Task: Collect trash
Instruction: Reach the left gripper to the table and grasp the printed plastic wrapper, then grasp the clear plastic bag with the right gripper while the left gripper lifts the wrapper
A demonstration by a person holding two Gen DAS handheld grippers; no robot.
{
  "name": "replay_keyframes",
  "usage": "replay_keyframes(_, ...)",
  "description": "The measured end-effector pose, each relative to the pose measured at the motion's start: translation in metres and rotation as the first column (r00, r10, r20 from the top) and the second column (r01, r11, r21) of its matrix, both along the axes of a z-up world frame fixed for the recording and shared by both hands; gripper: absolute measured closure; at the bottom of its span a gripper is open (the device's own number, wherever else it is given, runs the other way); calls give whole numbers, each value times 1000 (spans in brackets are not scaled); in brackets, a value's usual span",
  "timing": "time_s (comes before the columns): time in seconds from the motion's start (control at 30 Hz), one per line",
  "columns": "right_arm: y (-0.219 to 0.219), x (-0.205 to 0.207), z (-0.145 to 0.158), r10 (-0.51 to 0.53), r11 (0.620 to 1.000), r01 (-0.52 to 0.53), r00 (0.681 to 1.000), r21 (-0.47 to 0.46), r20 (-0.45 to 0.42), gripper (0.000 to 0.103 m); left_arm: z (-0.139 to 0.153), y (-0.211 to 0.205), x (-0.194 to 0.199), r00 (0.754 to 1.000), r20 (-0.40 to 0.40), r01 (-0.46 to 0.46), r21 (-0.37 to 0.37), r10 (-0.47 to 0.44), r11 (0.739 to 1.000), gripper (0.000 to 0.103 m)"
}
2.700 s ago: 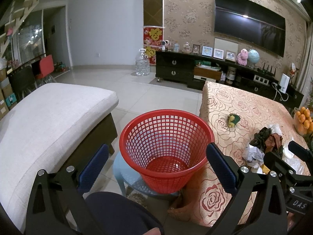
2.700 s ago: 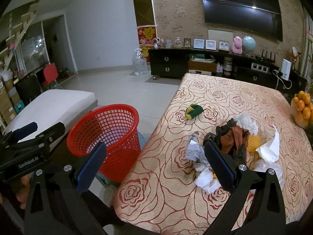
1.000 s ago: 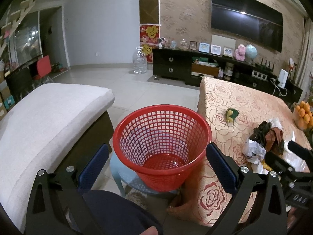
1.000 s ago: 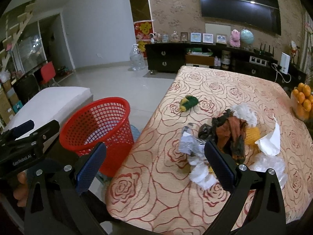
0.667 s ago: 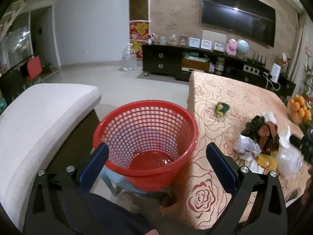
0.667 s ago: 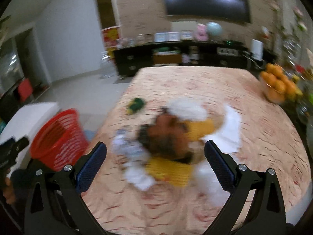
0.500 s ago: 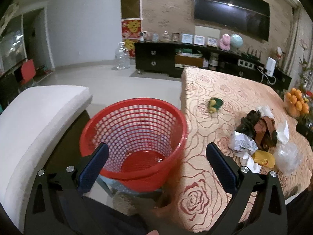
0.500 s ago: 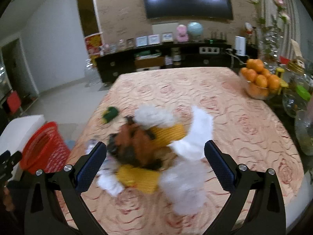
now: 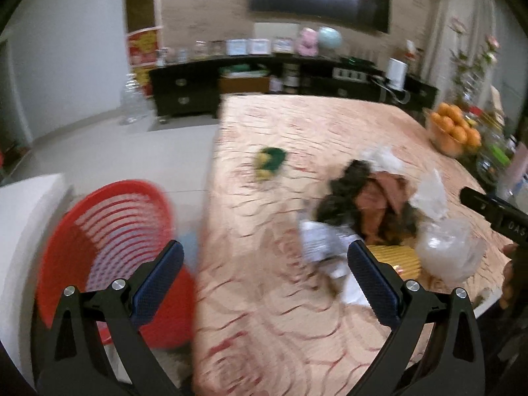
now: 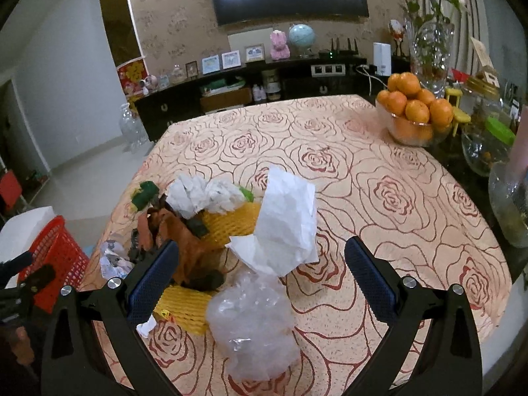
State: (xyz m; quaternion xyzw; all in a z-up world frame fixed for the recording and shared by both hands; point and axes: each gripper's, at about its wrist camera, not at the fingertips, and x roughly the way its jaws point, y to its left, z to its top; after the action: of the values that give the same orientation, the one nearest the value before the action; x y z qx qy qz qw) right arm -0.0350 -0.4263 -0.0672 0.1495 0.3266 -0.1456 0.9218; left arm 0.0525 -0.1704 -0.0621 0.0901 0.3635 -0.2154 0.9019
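Both empty, jaws spread: right gripper (image 10: 257,274) over crumpled clear plastic bag (image 10: 252,325), light, slippery, collapsible, so pinch bunched top; left gripper (image 9: 264,280) idle near red basket (image 9: 109,250).

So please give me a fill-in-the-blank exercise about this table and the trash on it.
1. The basket beside the table is ____.
2. The glass bowl holds ____.
3. The right gripper has its fingers ____, holding nothing.
4. The clear plastic bag lies nearer the camera than the ____ sheet of paper.

Missing words: red; oranges; open; white
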Motion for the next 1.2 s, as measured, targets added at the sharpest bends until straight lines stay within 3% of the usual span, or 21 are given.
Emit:
replay_keyframes(0.17, -5, -1, -4, -4, 1000, 4, 1000, 21, -2, 6, -21, -40, 24, 995, -61, 84, 16, -83, 996, 7)
replay_keyframes(0.47, -11, 1, -11, -12, 998, 13, 1000, 54, -19, 6, -62, -64, 49, 982, -165, 100, 7, -97, 995, 8)
replay_keyframes(0.5, -12, 1, -12, -13, 998, 14, 1000, 59, -20, 6, -66, -64, 50, 980, -172, 99, 2, -97, 995, 10)
replay_keyframes(0.57, -14, 1, -14, -14, 997, 16, 1000, 73, -25, 6, -69, -64, 50, 976, -189, 110, -15, -111, 994, 26)
replay_keyframes(0.63, -16, 1, -16, -16, 996, 18, 999, 83, -28, 6, -70, -63, 49, 972, -201, 120, -33, -124, 992, 35)
replay_keyframes(0.93, -18, 1, -18, -26, 996, 29, 999, 89, -32, 6, -57, -50, 44, 979, -163, 109, -97, -124, 989, 39)
replay_keyframes(1.2, -12, -7, -19, 5, 997, -4, 1000, 80, -21, 6, -27, -30, 29, 995, -27, 90, -85, -93, 992, 39)
